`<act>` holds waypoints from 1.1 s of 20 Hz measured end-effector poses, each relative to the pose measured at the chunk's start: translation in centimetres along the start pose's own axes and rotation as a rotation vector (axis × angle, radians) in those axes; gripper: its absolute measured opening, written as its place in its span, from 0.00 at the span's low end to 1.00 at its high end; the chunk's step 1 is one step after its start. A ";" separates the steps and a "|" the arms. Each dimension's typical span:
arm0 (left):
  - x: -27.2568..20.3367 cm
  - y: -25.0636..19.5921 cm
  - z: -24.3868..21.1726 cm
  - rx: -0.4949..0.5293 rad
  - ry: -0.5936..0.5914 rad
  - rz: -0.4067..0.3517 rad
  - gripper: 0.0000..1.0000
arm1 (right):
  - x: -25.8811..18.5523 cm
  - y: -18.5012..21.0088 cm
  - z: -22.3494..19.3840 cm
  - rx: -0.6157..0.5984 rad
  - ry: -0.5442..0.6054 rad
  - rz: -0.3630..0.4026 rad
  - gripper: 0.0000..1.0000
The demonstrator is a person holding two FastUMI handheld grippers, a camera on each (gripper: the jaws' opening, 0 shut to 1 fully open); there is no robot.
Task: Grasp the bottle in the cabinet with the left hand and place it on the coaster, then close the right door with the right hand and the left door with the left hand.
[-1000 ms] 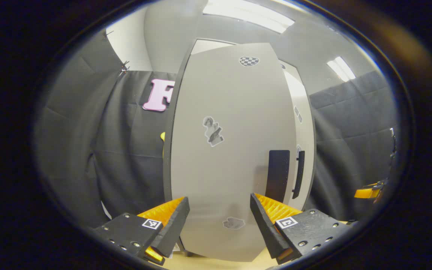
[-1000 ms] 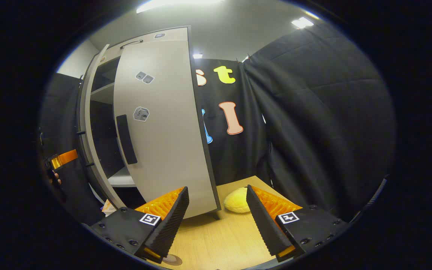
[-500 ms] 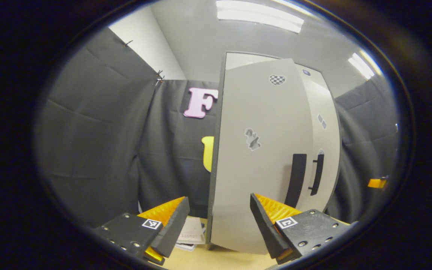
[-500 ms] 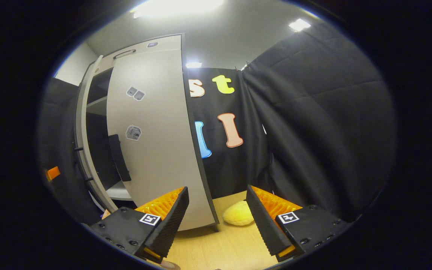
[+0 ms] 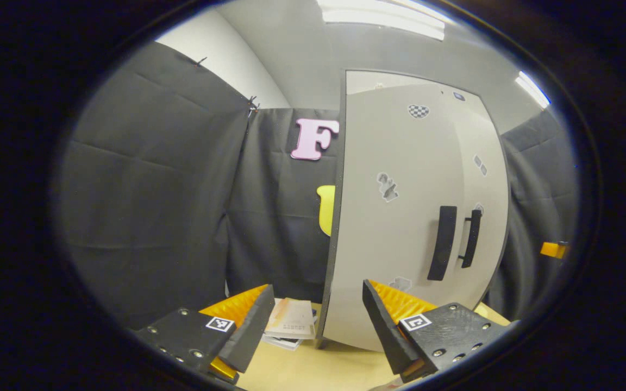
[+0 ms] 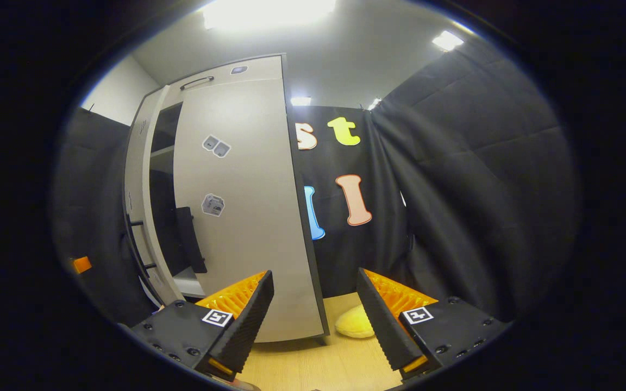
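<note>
My left claw (image 5: 318,320) gapes empty. The left door (image 5: 394,217) stands upright at one o'clock. My right claw (image 6: 315,315) is likewise wide, its right door (image 6: 242,217) ajar at eleven.

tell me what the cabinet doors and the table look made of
Cabinet doors: probably laminated board, matt pale grey with a dark edge band and a soft ceiling-light sheen. Table: light wood or wood-look laminate, going by faint straight grain lines.
</note>
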State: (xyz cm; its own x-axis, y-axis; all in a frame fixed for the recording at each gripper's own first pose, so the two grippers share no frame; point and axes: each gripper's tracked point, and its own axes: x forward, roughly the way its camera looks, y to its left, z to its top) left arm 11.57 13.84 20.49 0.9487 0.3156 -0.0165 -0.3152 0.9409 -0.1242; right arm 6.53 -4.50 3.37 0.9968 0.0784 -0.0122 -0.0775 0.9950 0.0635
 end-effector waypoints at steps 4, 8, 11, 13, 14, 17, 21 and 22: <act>-0.7 -0.4 -0.5 -0.005 0.018 -0.004 1.00 | -0.3 -0.4 0.4 0.005 -0.007 -0.004 0.98; -1.0 -0.9 -1.1 0.011 0.040 -0.005 1.00 | -0.6 -1.1 0.5 0.008 -0.005 -0.016 0.98; -1.4 -1.3 -0.9 0.005 0.044 -0.019 1.00 | -0.9 -1.5 0.5 0.012 -0.001 -0.028 0.98; -1.6 -1.3 -0.7 0.009 0.044 -0.021 1.00 | -1.1 -1.5 0.6 0.010 0.000 -0.034 0.98; -1.7 -1.1 -0.7 0.011 0.045 -0.021 1.00 | -1.0 -1.5 0.5 0.011 0.000 -0.036 0.98; -1.7 -0.7 -0.6 0.009 0.047 -0.024 1.00 | -1.1 -1.3 0.7 0.013 -0.003 -0.039 0.98; -1.8 0.4 -1.0 0.013 0.053 -0.017 1.00 | -0.8 -0.4 0.4 0.005 -0.002 -0.037 0.98; -1.9 0.7 -1.1 0.016 0.053 -0.018 1.00 | -0.7 -0.1 0.2 0.002 0.002 -0.036 0.98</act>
State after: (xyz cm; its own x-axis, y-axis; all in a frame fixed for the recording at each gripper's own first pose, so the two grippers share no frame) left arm 9.58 13.79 19.35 0.9539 0.2924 -0.0676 -0.2984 0.9482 -0.1089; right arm 5.89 -4.69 3.57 0.9989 0.0432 -0.0165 -0.0420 0.9970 0.0652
